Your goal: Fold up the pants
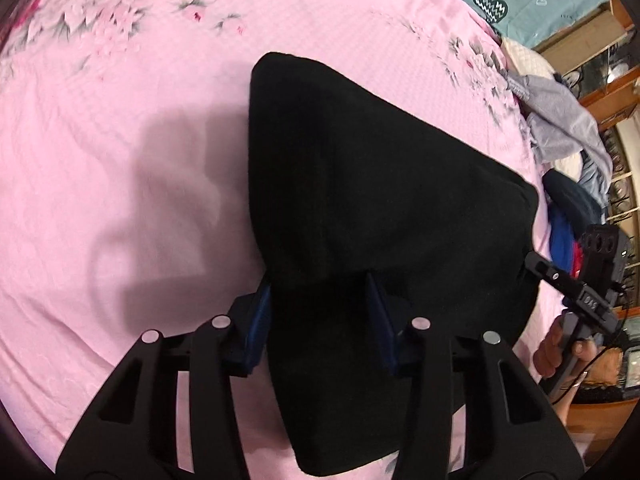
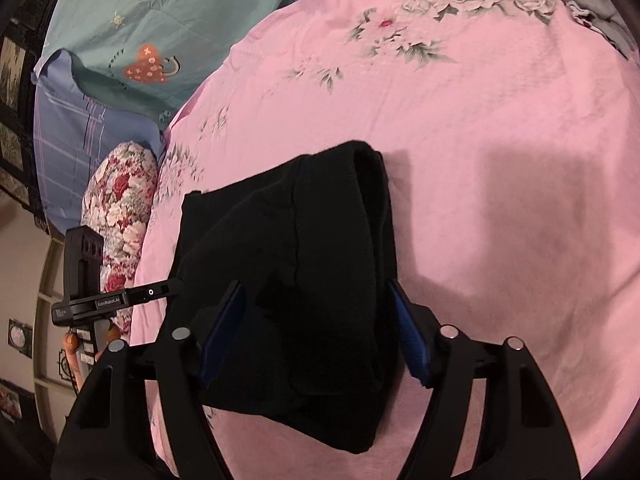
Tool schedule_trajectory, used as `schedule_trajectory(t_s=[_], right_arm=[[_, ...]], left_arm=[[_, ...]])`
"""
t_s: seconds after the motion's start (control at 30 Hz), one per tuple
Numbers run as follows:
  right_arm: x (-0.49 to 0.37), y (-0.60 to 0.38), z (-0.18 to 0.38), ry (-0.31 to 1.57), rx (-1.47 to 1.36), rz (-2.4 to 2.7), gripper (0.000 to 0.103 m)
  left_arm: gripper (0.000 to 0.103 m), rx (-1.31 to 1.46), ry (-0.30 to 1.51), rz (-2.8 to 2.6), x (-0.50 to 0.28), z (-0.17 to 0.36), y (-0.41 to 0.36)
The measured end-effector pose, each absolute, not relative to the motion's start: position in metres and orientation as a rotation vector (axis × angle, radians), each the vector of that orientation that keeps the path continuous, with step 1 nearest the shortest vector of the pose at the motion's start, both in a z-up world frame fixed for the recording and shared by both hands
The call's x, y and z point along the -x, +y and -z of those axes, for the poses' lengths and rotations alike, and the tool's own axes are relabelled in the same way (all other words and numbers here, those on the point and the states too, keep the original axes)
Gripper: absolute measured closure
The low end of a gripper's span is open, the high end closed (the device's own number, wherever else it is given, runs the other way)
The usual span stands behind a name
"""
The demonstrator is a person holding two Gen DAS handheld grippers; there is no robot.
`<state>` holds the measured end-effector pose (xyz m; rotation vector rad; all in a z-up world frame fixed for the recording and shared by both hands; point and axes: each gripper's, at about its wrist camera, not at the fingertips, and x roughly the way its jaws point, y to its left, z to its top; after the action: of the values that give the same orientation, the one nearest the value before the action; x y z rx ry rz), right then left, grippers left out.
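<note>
Nearest the left wrist camera stand the black arms and blue pads of the left gripper (image 1: 320, 312); its jaws are spread fairly wide, and the black pants (image 1: 360, 208) lie between and beyond them, bunched into a dark folded mass; whether the pads press the cloth or merely flank it cannot be told, since the fabric hides the inner faces; the pants rest on the pink floral bedsheet (image 1: 120, 160), which fills most of the view; at the right edge the right gripper (image 1: 536, 264) reaches in from the side, its tip touching the pants' far edge, a hand (image 1: 560, 350) around its handle.

From the right wrist view the right gripper (image 2: 316, 320) likewise stands wide, blue pads on either side of the pants (image 2: 300, 248), which show a doubled, layered edge at the top; the left gripper (image 2: 172, 286) meets the cloth from the left; beyond lie a floral pillow (image 2: 120, 208) and teal bedding (image 2: 180, 20).
</note>
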<state>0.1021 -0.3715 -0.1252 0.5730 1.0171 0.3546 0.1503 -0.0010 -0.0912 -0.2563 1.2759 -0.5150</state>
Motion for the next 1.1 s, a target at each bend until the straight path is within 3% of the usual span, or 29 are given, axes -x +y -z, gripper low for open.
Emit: schedule_trajectory(t_s=[0.1,0.17,0.2,0.23,0.27,0.3,0.33,0.4,0.43,0.5,0.57,0.87,0.97,1.1], right_arm=[[-0.105,-0.375,0.128,1.033,-0.581,-0.384,0.04],[-0.113,-0.375,0.13,1.038,-0.589,-0.391,0.04],[-0.118,-0.373,0.129,1.037,-0.582,-0.387,0.04],[-0.121,-0.37,0.128,1.037,-0.571,-0.379,0.04],[-0.123,-0.366,0.127,1.038,-0.547,-0.369,0.04],[-0.125,-0.361,0.125,1.039,-0.514,-0.359,0.04],[-0.125,-0.357,0.124,1.036,-0.483,-0.341,0.042],[-0.122,-0.356,0.124,1.031,-0.461,-0.315,0.063],[-0.118,-0.356,0.123,1.023,-0.472,-0.326,0.066],[-0.11,-0.353,0.114,0.998,-0.468,-0.333,0.077],[-0.104,-0.345,0.093,0.954,-0.433,-0.354,0.081],[-0.155,-0.259,-0.041,0.689,-0.171,-0.511,0.083],[-0.204,-0.227,-0.072,0.55,-0.079,-0.531,0.083],[-0.285,-0.195,-0.062,0.487,-0.048,-0.525,0.083]], left_arm=[[0.022,0.332,1.284,0.613,-0.158,0.095,-0.003],[0.021,0.286,1.257,0.602,-0.159,0.093,-0.014],[0.025,0.254,1.241,0.587,-0.159,0.092,-0.021],[0.042,0.21,1.219,0.561,-0.158,0.09,-0.027],[0.047,0.185,1.212,0.549,-0.158,0.089,-0.031],[0.067,0.204,1.223,0.576,-0.158,0.09,-0.034],[0.072,0.231,1.229,0.58,-0.158,0.089,-0.033],[0.082,0.225,1.206,0.559,-0.153,0.082,-0.03],[0.086,0.218,1.188,0.554,-0.149,0.076,-0.03],[0.086,0.207,1.133,0.56,-0.139,0.057,-0.027],[0.087,0.211,1.087,0.568,-0.131,0.038,-0.02],[0.087,0.212,0.702,0.394,-0.151,-0.087,0.062],[0.087,0.25,0.636,0.336,-0.187,-0.102,0.085],[0.087,0.234,0.608,0.199,-0.26,-0.076,0.091]])
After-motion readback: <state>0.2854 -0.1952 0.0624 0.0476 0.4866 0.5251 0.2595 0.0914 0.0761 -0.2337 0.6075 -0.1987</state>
